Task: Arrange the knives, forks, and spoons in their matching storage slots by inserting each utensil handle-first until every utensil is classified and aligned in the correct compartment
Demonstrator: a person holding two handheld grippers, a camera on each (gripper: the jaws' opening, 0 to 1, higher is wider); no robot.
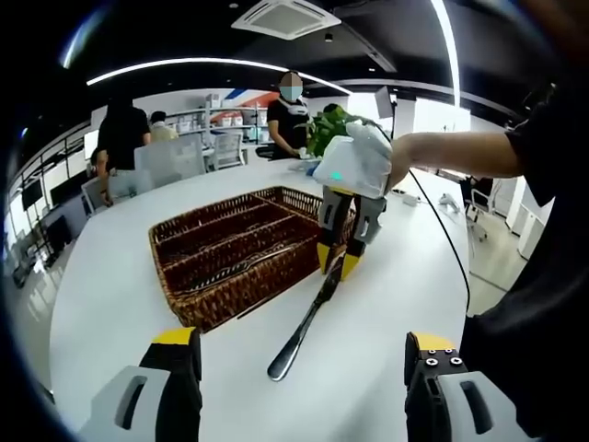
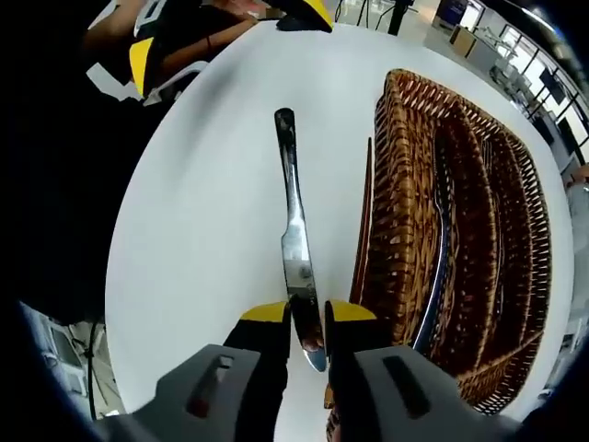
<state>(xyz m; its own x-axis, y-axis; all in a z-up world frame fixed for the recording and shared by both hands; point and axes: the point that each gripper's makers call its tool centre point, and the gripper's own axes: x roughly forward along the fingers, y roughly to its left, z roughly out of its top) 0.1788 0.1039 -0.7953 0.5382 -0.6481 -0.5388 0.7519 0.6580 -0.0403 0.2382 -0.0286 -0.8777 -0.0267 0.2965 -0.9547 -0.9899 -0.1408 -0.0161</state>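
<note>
A silver table knife point(image 1: 304, 327) lies along the white table point(image 1: 120, 304), its handle end pointing toward my left gripper. My right gripper point(image 2: 308, 322) is shut on the blade end of the knife point(image 2: 293, 230), tilting it just beside the basket. The brown wicker basket point(image 2: 396, 184) has several long slots, and one silver utensil point(image 2: 440, 267) lies in the slot nearest the knife. My left gripper point(image 1: 299, 368) hangs open and holds nothing, short of the knife's handle. In the left gripper view my right gripper point(image 1: 339, 267) stands at the corner of the basket point(image 1: 198, 308).
A dark cable point(image 1: 442, 221) runs across the table to the right of the basket. A green plant point(image 1: 329, 127) stands behind it. Several people and chairs are at the far side of the table. The person's dark clothing fills the right side.
</note>
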